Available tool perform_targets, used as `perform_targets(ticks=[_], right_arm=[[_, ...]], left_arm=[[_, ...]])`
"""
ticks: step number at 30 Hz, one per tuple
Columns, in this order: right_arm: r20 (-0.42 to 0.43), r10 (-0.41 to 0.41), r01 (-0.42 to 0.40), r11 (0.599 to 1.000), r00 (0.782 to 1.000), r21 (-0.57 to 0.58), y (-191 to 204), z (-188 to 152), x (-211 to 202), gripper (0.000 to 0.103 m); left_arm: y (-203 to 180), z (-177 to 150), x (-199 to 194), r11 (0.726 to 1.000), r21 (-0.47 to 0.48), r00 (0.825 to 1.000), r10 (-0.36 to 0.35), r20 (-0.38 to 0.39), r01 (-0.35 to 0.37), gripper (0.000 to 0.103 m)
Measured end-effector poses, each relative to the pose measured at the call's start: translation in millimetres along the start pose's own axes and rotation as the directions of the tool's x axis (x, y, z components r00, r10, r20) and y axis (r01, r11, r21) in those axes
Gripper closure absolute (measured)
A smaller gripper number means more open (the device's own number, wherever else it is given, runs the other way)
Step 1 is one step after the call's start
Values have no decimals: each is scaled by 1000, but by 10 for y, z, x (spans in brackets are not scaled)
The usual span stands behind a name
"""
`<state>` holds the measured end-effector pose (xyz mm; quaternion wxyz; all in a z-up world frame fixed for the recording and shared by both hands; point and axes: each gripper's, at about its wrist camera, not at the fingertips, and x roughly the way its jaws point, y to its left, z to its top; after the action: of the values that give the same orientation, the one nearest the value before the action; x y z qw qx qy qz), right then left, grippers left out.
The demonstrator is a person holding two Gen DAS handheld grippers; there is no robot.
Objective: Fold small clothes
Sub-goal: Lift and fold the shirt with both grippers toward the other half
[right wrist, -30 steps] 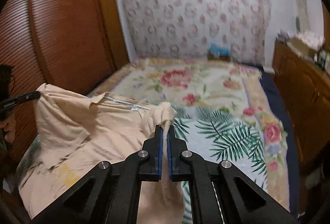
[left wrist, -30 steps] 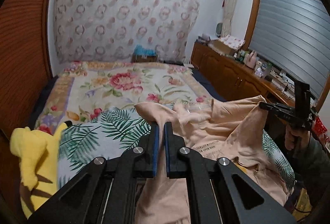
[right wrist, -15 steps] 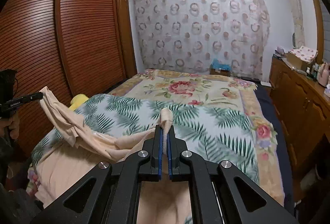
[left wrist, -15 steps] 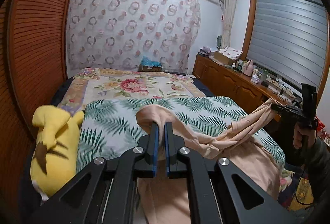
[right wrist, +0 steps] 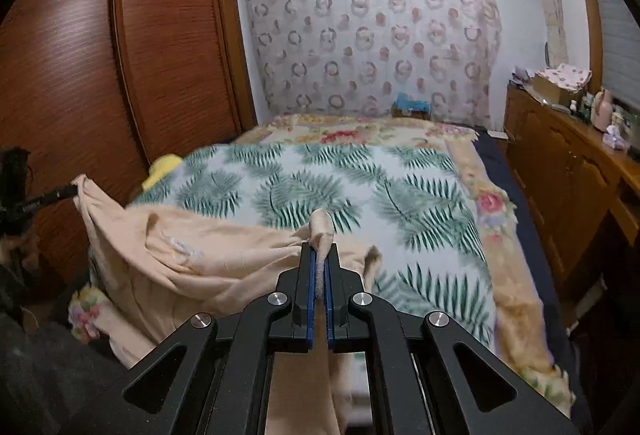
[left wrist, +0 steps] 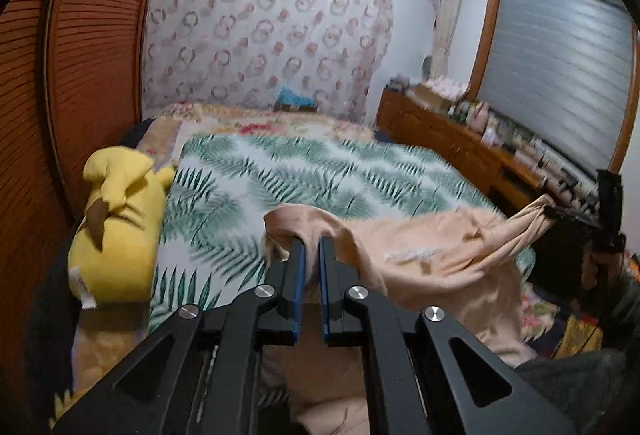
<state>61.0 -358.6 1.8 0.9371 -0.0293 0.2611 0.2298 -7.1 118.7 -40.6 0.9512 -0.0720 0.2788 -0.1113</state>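
Left gripper point(left wrist: 311, 247) and right gripper point(right wrist: 319, 249), each clamped on a corner of the peach shirt point(right wrist: 200, 259), stretched across frame centre above the palm-leaf blanket point(right wrist: 360, 187).

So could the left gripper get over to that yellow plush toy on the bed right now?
Probably not yet. The left gripper is shut on the peach cotton shirt. The yellow plush toy lies unobstructed to its left, but the shirt must be released first.

peach shirt point(left wrist: 432, 259) point(right wrist: 192, 255), kinda crumpled, stretched wide by its two top corners, middle sagging onto the near end of the bed, lower part hanging off the edge
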Motion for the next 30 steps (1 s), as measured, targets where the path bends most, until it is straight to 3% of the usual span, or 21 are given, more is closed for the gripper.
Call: perform_targets(ticks=[4,10,16,21,26,30], right_arm=[[-52,-6,8,1000,999,25,-59,-74,56,99],[-96,-18,20,1000,995,17,-78,-53,93,99],[-143,-19,19,1000,990,-2,-33,-72,35,99],[-185,-18,20,1000,983,13,-102,-146,11,99],[-193,-14,17,1000,981,17,-99,-115,-49,99],[-191,-27,23,999,981,-23,-82,-43,-53,99]], left_arm=[[0,-155,70,998,23,997,55,-61,-54,97],[30,-252,122,996,33,993,86,-86,-84,93],[47,-245,99,997,37,995,76,-65,-74,67],[73,-174,229,997,44,996,59,-71,-56,27],[129,-72,532,998,43,993,43,-111,-39,22],[191,25,823,993,69,984,104,-147,-95,22]])
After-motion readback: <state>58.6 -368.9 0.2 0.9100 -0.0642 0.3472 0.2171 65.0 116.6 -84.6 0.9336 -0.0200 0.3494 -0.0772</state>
